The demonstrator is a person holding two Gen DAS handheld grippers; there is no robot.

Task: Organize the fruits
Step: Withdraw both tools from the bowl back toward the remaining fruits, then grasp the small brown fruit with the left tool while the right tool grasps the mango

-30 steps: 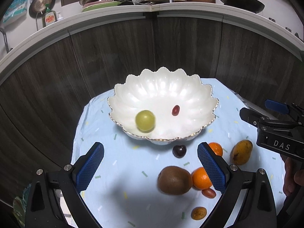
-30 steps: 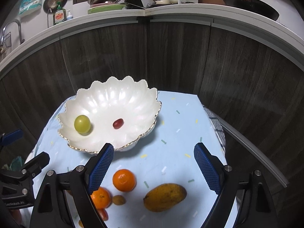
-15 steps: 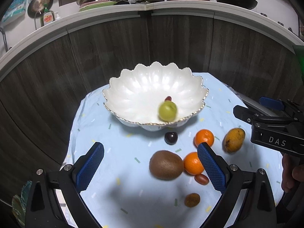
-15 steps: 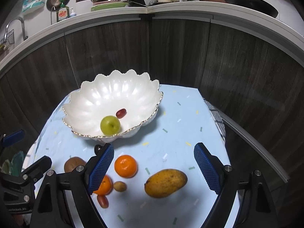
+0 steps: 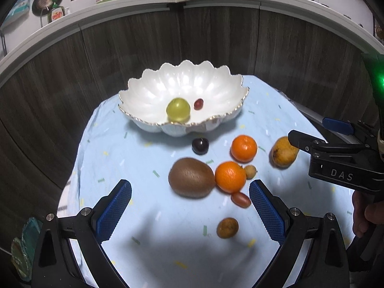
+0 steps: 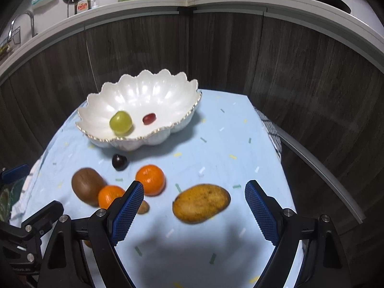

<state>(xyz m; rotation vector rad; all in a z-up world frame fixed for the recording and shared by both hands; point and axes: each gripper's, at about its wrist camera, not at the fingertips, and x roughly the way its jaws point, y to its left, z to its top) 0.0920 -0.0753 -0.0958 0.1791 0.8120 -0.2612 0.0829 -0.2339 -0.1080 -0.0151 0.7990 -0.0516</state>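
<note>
A white scalloped bowl (image 5: 153, 88) is seen on a surface (image 5: 148, 218) covered with pale blue cloth; a green grape (image 5: 178, 109) and a red grape (image 5: 198, 103) lie inside it. On the cloth near the bowl are a kiwi (image 5: 190, 177), two mandarins, a mango (image 6: 201, 203), a cherry (image 5: 200, 146) and smaller fruits. Both the left tongs (image 5: 190, 206) and the right tongs (image 6: 194, 209) are spread and hold nothing. A pick-up appears next: the right tongs would be lowered around the mango, lying just ahead between their fingers.

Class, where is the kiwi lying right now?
In the left wrist view the kiwi lies on the blue cloth, touching an orange on its right, with the cherry just behind.
</note>
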